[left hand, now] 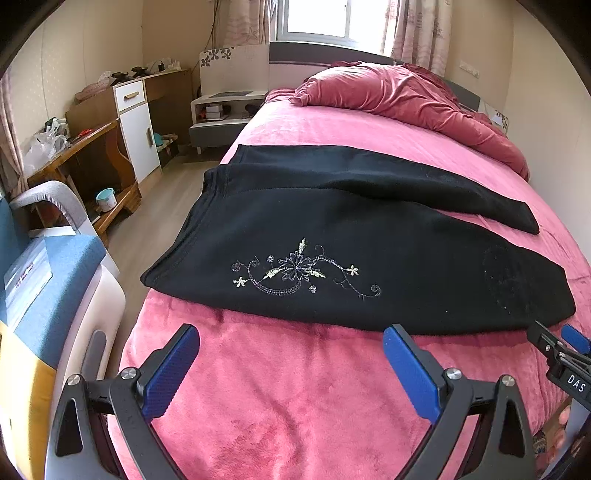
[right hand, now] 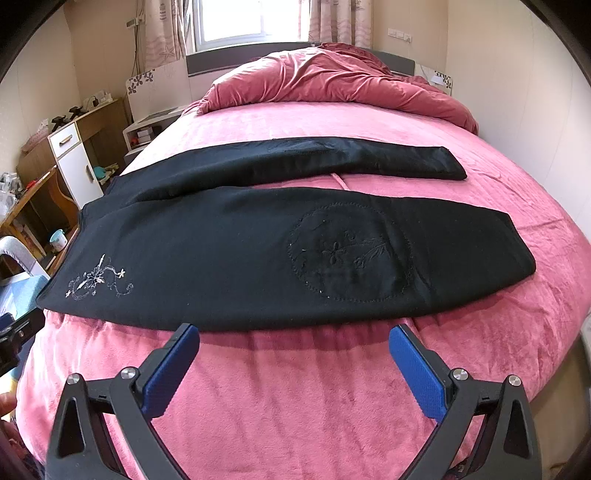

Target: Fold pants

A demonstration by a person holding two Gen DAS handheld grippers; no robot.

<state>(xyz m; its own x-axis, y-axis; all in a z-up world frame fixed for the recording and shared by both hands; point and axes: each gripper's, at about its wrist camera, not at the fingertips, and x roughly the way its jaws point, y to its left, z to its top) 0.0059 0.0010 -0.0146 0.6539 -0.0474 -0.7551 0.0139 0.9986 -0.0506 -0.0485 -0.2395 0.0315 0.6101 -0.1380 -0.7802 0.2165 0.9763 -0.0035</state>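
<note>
Bedroom, bed w/ pink plush cover as work surface.

Near:
- Left tool: 1 pc, blue pads, jaws spread wide, holding nothing, hovering over bare cover just short of pants' near edge.
- Right tool: 1 pc, same build, jaws wide, empty, also just short of near edge. Its tip shows at right margin of left view.

Mid:
- Black pants: 1 pr, laid crosswise on bed, waist toward left bed edge, cuffs toward right. 2 legs, splayed apart; near leg broad and flat, far leg angled away w/ strip of pink cover between.
- Floral embroidery: 1, pale thread, near waist/hip.
- Oval stitched patch: 1, dark-on-dark, knee area of near leg.

Far:
- Crumpled red duvet: 1, heaped at headboard.
- Nightstand: 1, left of bed.
- Desk/cabinet unit: 1, cluttered, against left wall.
- Window w/ curtains: 1.

Step, est.: pre-fold, garment spread, nothing gripped yet. Likely next: both tools down onto one leg's outer edge, left nr waist, right nr cuff, pinch and carry it over the other leg so the seams line up. Needs even lift; plush cover may drag fabric.
</note>
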